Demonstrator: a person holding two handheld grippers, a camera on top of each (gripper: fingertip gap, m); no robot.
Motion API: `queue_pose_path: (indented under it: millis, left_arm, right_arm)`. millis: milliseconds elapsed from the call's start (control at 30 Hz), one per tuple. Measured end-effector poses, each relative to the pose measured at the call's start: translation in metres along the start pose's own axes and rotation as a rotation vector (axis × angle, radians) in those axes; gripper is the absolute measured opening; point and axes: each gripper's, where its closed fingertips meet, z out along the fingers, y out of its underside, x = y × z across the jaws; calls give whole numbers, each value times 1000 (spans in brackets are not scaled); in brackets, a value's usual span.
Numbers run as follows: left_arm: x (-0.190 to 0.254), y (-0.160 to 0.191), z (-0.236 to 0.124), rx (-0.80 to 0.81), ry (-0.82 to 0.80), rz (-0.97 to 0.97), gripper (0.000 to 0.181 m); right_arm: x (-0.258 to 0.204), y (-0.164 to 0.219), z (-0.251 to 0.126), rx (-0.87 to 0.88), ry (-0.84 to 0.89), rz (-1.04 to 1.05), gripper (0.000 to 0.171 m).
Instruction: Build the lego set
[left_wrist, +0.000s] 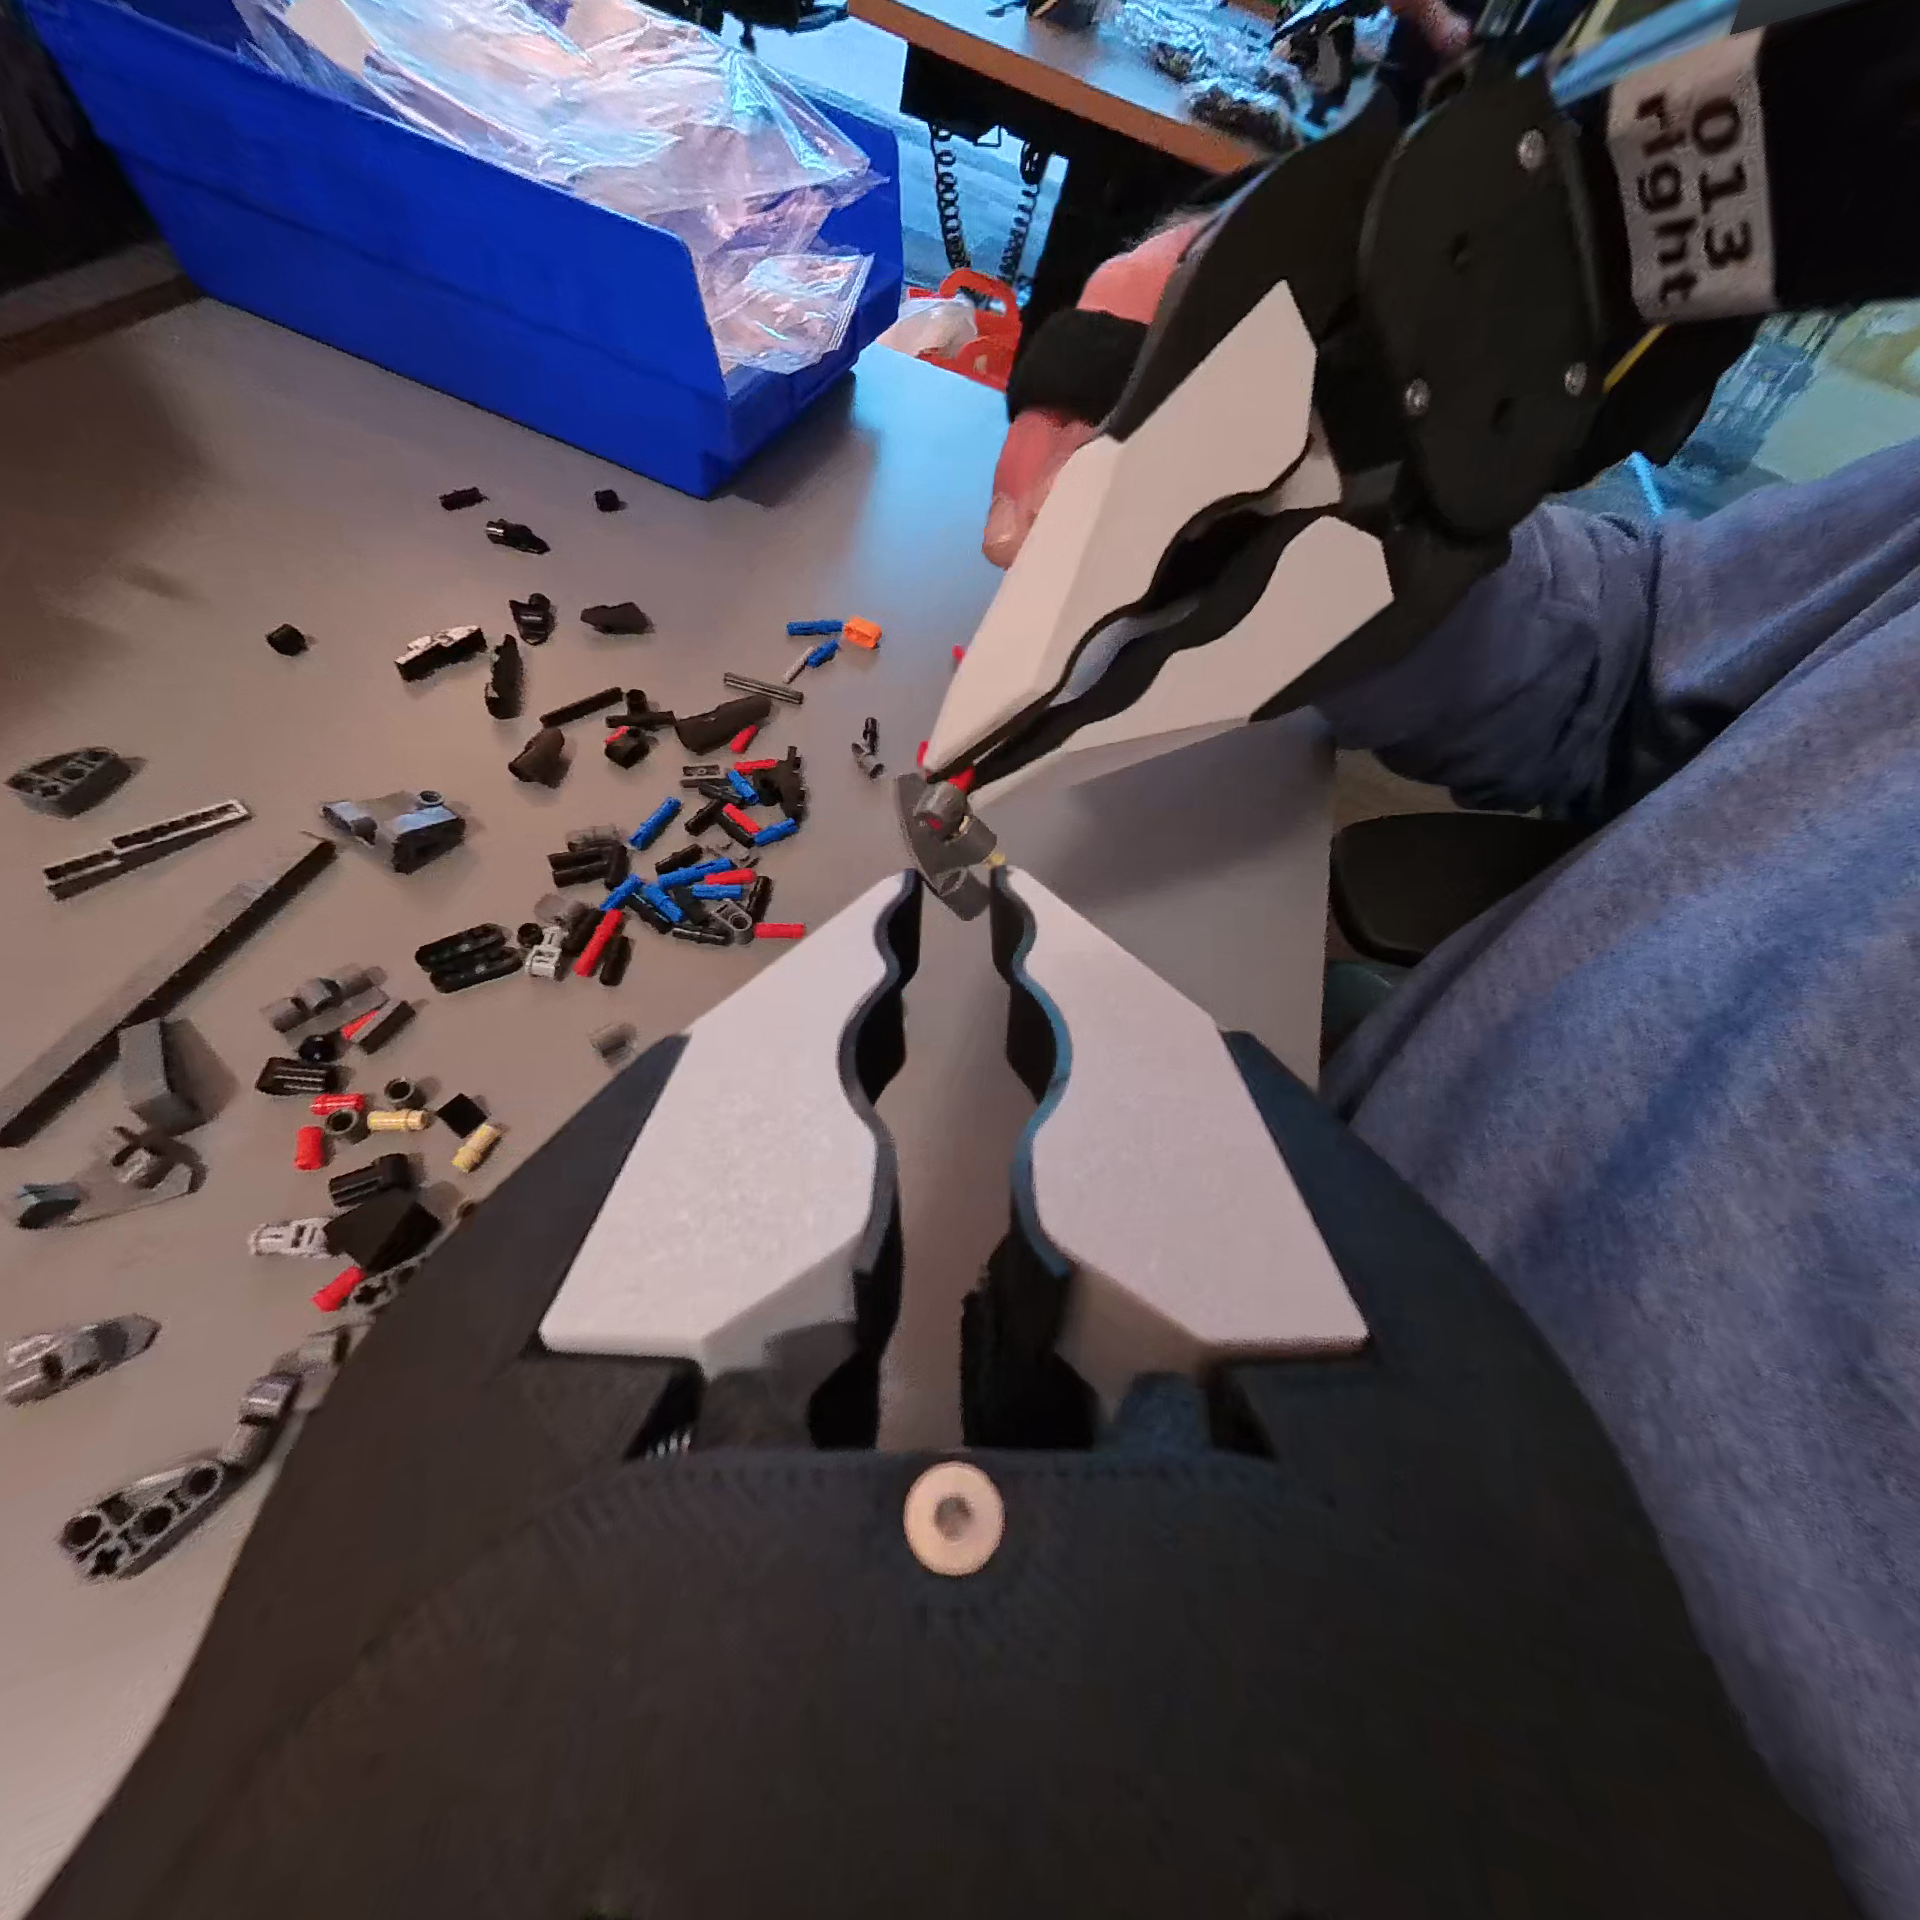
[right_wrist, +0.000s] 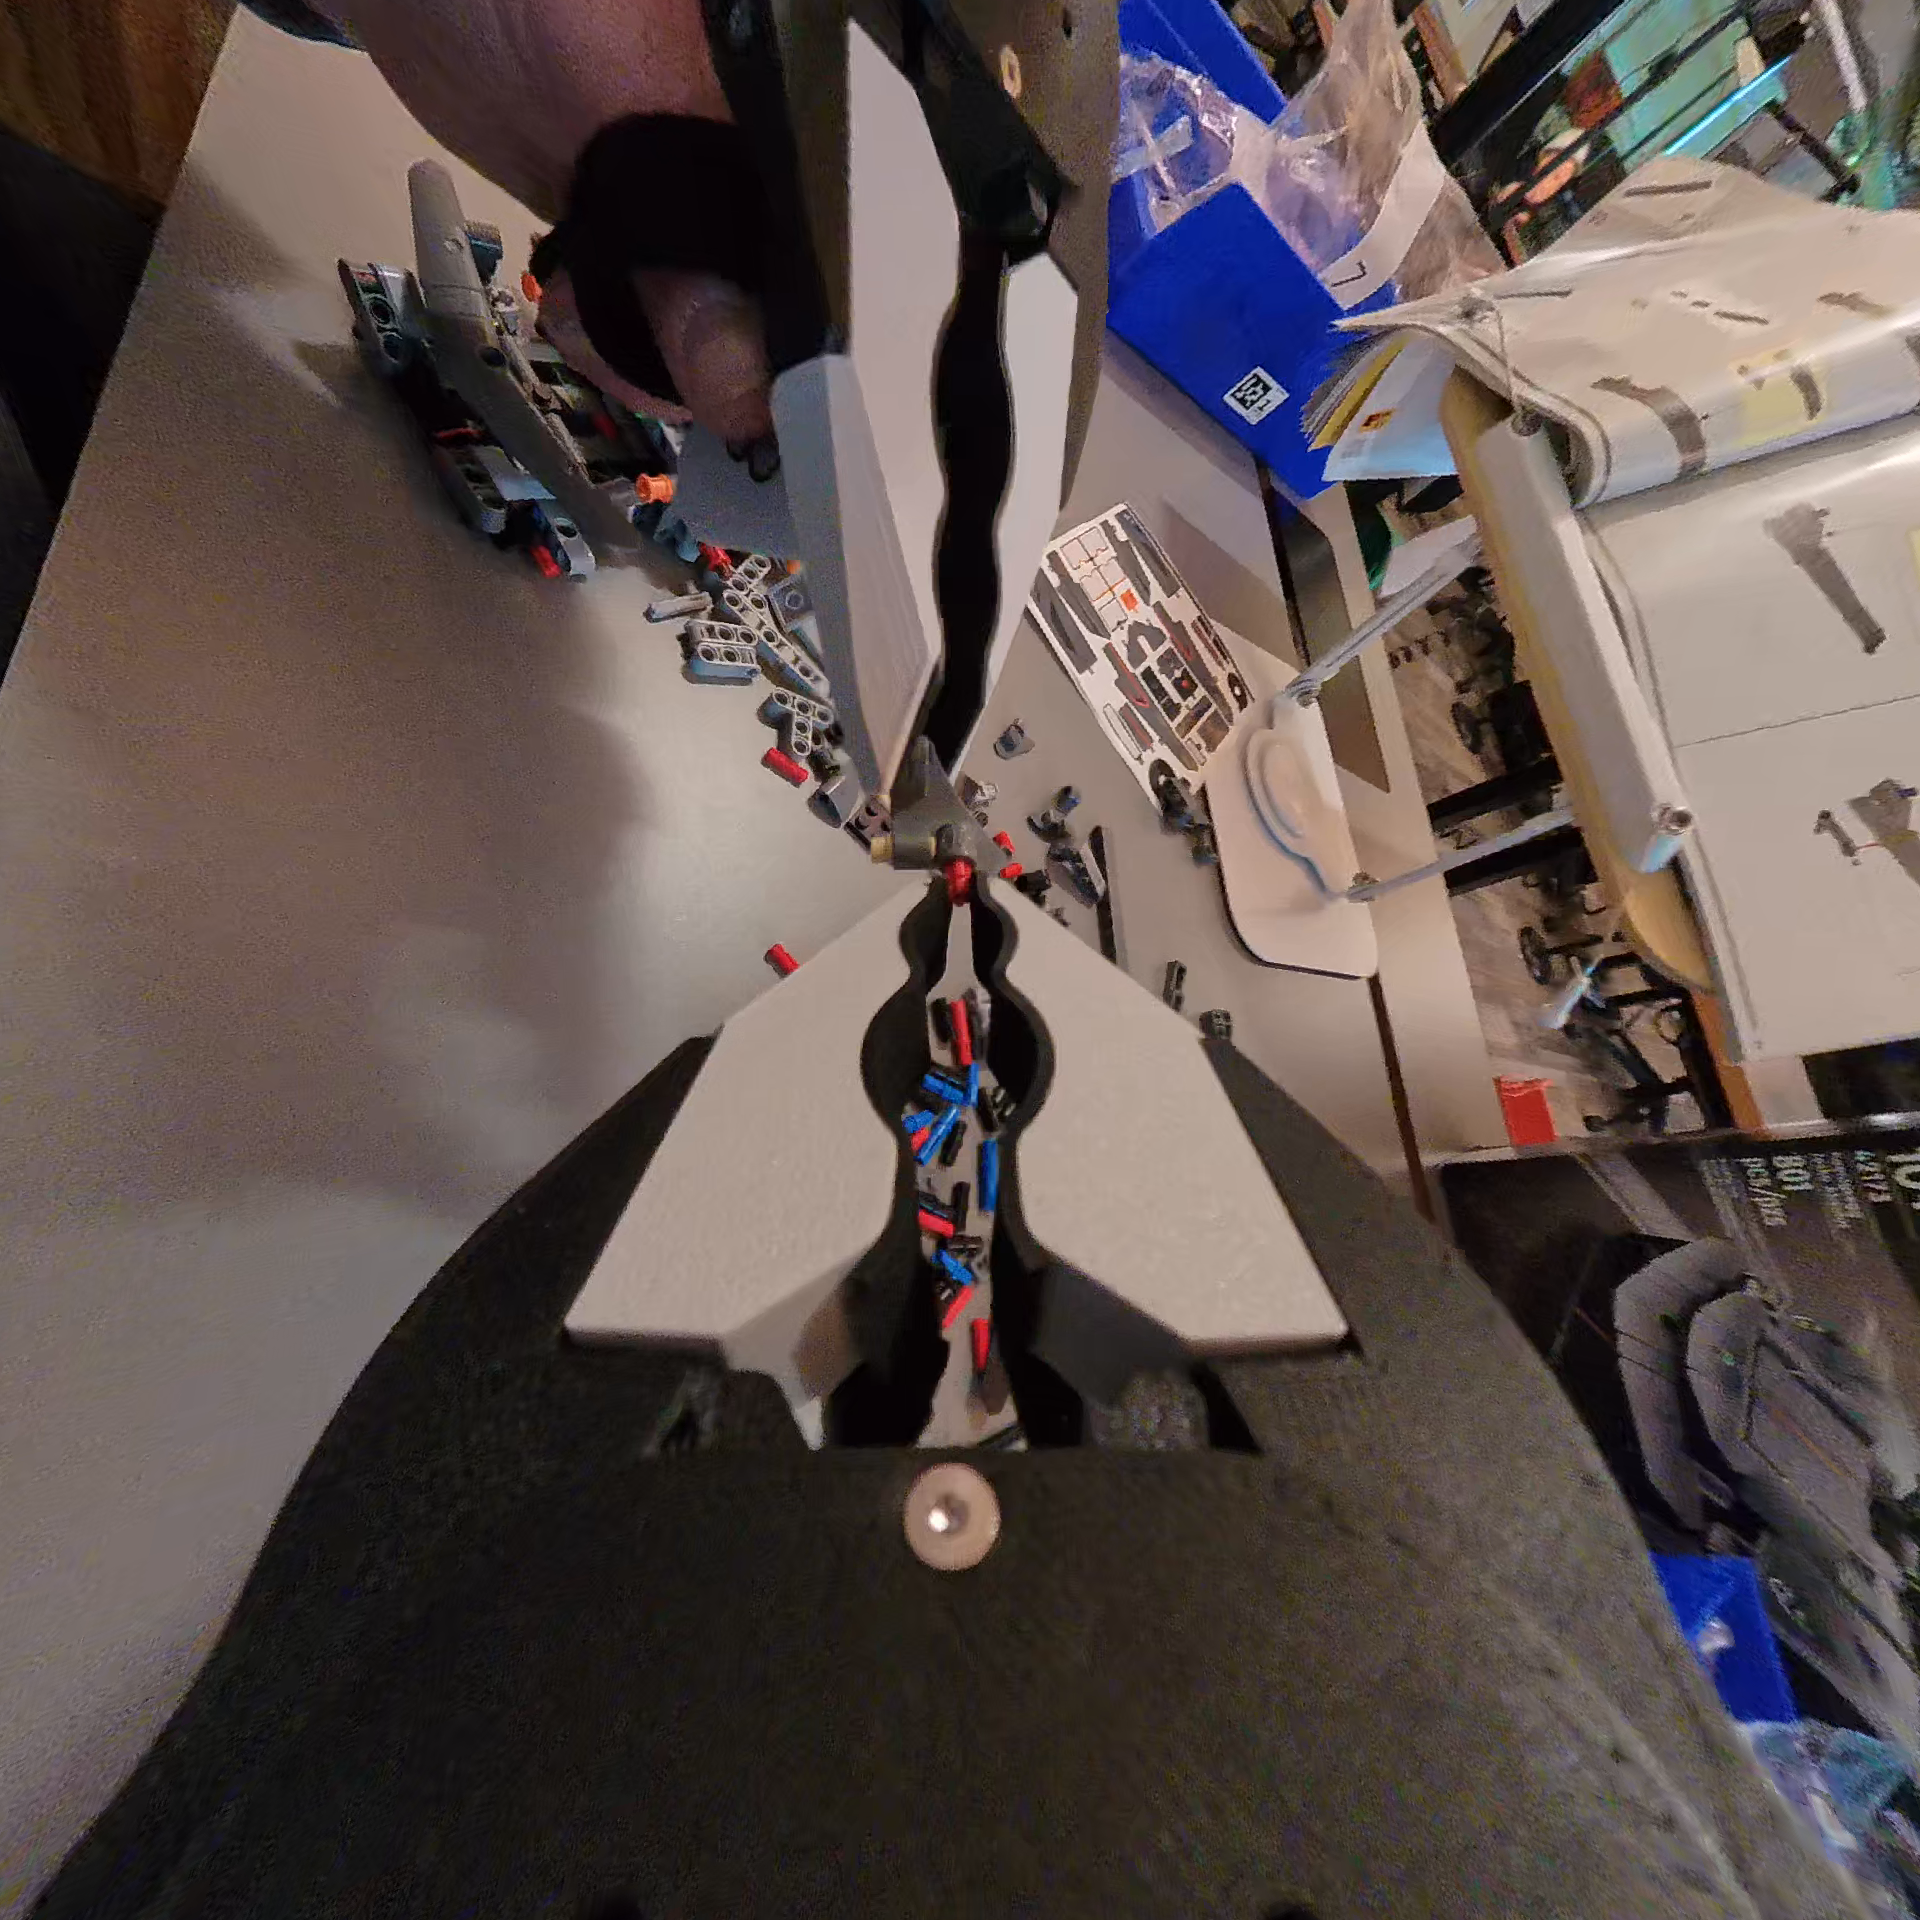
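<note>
Holding one small grey lego piece (left_wrist: 948, 844) between two grippers, just above the grey table (left_wrist: 208, 520).

The left gripper (left_wrist: 954, 883) pinches its bottom edge; the right gripper (left_wrist: 951, 774), wearing a white label, is closed on the red pin (right_wrist: 958, 878) stuck in it. Loose bricks (left_wrist: 665, 873) lie near a blue bin (left_wrist: 436, 270).

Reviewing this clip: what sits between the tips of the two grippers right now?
A small dark grey lego piece, held by the left gripper; the right gripper pinches a red pin at it. Both wrist views show this.
</note>
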Motion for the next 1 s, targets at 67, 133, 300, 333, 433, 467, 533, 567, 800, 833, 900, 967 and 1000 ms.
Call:
queue_pose_path:
  millis: [67,133,300,333,433,467,533,567,800,833,900,967,1000]
  left_arm:
    - [1,0,0,9,8,-9,9]
    - [2,2,0,11,-4,13,8]
    - [2,0,0,22,-94,150,8]
    - [2,0,-1,23,-109,173,8]
    - [4,-3,-2,29,-123,198,7]
    - [5,-4,-2,36,-128,205,7]
    - [7,-2,-2,22,-132,220,7]
    - [9,0,-1,11,-133,222,7]
    - [19,26,12,-105,-137,182,7]
    - [20,31,16,-124,-134,170,7]
    - [24,43,26,-179,-112,137,8]
    - [29,53,38,-218,-82,104,8]
    - [31,59,44,-245,-71,91,8]
  right_arm:
    - [0,-3,-3,-5,35,-36,0]
    - [-1,-6,-5,-4,66,-64,0]
    - [0,-10,-9,-15,167,-142,2]
    - [0,-11,-10,-11,175,-140,2]
    - [0,-13,-12,1,176,-122,2]
    - [-1,-14,-14,2,178,-118,2]
    - [-3,-14,-16,8,174,-100,4]
    - [-5,-14,-17,9,168,-86,6]
    - [-29,4,-24,5,36,114,18]
    - [-32,10,-25,-8,28,125,17]
    - [-34,19,-30,-27,26,152,16]
    - [-32,27,-37,-38,34,184,14]
    - [-32,31,-40,-44,37,199,14]
